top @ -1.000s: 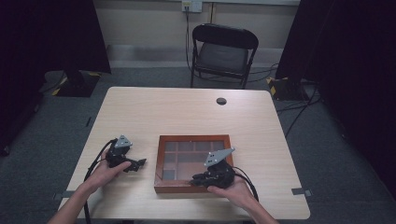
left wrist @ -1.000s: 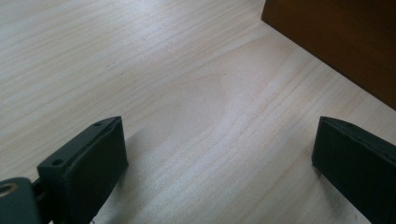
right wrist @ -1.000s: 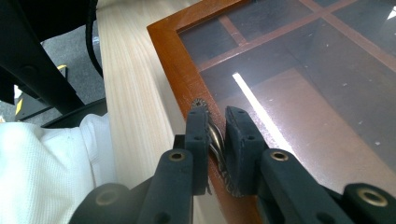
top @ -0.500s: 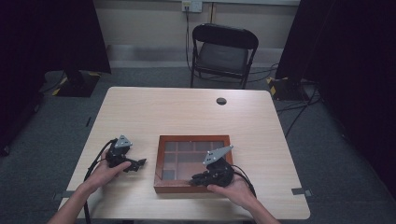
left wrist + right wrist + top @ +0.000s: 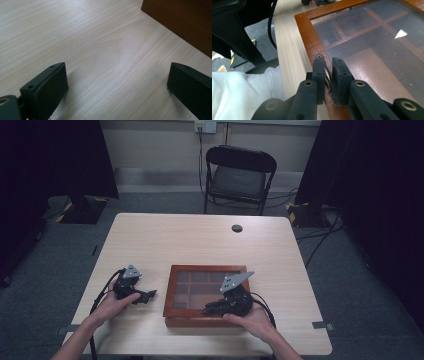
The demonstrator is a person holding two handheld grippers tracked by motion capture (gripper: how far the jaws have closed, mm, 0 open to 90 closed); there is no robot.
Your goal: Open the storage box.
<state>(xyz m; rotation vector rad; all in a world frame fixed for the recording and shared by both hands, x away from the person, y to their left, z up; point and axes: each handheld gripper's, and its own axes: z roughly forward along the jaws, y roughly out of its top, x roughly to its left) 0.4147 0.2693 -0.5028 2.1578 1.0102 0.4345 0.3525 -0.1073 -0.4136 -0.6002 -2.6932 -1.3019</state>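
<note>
Your right gripper (image 5: 327, 75) pinches the box's metal handle (image 5: 327, 75).
Left gripper (image 5: 117, 87) fingers spread over bare tabletop (image 5: 100, 50); handle mostly hidden, compartments dim under the glass lid (image 5: 372, 45).

My high view looks down over worktop (image 5: 200, 240); gripper views sit close, sharing wooden box (image 5: 172, 292) frame.

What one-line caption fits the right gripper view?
Right gripper shut on the metal handle at the wooden box's glass-lid frame.
</note>
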